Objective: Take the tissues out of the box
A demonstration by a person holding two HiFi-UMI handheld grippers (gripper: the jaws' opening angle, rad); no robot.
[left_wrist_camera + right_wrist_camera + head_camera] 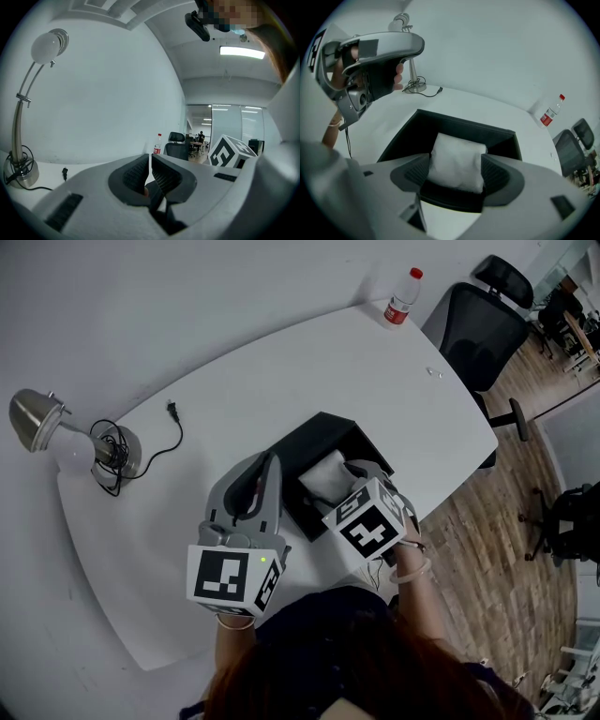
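Squarely down onto the wad, then closed

The right gripper (455, 165) is tilted down over the black box (323, 420), its fingers (499, 176) spread wide on either side of the white tissues (458, 145). A deeper, centred reach is advised before closing, so that the whole wad is lifted. The tissues look soft and crumpled, bunched upright in the box by the table's (281, 362) near edge. The left gripper's (150, 161) fingers are pressed almost together, empty.

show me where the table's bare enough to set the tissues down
Widest bare stretch of table: beyond the black box, toward the bottle. Another lies near-left, between the lamp, its cord and the front edge. Crowded: the box's near side, with the left gripper and right gripper.
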